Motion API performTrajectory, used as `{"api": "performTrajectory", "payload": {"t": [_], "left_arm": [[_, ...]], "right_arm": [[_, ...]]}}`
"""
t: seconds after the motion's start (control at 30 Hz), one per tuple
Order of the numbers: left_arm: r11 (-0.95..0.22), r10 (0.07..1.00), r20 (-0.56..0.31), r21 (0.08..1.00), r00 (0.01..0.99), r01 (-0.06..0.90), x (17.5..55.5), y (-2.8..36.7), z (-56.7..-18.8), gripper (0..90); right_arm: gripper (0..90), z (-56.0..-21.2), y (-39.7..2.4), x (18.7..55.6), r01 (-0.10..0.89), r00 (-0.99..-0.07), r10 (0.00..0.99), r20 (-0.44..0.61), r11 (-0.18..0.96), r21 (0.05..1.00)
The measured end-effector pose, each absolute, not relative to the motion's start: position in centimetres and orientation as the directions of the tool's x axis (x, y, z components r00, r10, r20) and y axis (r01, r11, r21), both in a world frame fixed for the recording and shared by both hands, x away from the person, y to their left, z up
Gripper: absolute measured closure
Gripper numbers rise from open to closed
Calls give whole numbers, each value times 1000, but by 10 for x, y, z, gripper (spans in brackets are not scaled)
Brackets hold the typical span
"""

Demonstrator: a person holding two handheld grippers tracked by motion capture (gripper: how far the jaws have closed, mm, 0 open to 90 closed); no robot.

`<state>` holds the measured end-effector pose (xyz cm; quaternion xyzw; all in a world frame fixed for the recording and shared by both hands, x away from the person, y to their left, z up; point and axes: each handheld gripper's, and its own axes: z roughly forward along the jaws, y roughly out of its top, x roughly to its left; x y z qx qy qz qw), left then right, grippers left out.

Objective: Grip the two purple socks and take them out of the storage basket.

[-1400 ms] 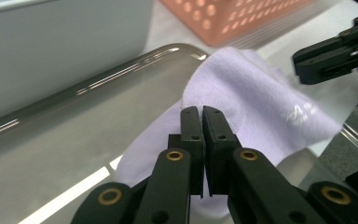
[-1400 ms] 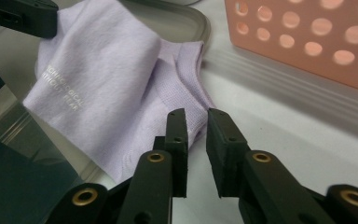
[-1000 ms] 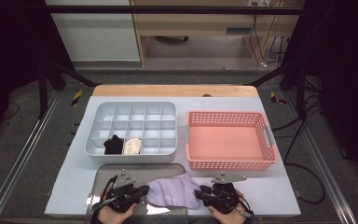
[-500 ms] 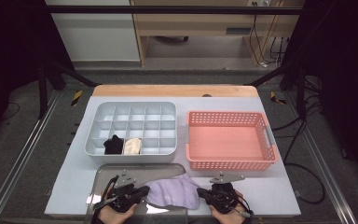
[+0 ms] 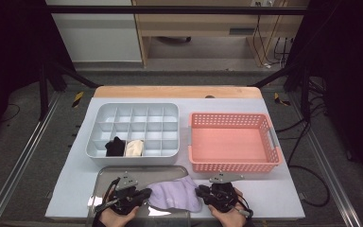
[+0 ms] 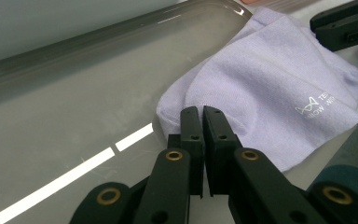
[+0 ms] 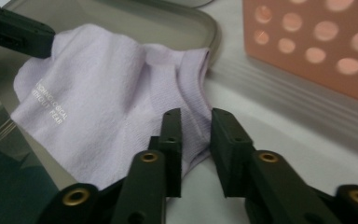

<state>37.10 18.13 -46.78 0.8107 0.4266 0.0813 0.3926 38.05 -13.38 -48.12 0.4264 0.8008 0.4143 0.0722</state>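
A lilac sock (image 5: 175, 194) (image 6: 270, 84) (image 7: 102, 88) lies flat in a grey tray (image 5: 137, 172) at the table's near edge. My left gripper (image 5: 146, 193) (image 6: 200, 112) is at the sock's left end, its jaws shut on the fabric's edge. At the sock's right end, my right gripper (image 5: 199, 191) (image 7: 196, 114) is open. Its jaws have just been opening, and the sock's cuff lies loose in the gap between them, with neither pad pressing on it. Each gripper view also shows the other gripper's black jaws at the sock's far end.
A grey compartment box (image 5: 134, 105) behind the tray holds a black sock (image 5: 115, 146) and a cream sock (image 5: 134, 148) in two front cells. A pink perforated basket (image 5: 236, 166) (image 7: 317, 42) stands to its right, close behind my right gripper.
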Motion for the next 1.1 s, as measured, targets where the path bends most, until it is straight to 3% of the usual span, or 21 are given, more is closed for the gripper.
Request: {"api": "performTrajectory", "payload": {"t": [0.13,0.5,1.1], "left_arm": [[-326,756,-204,707,622,628,371,182,-468,868],[-311,745,-221,719,629,622,366,185,-461,867],[-270,760,-245,724,602,634,362,202,-462,862]], "right_arm": [[871,-478,-134,378,618,-628,744,227,300,726],[871,-446,-144,383,517,-629,759,165,251,818],[868,-450,-122,398,503,-647,753,116,307,808]]}}
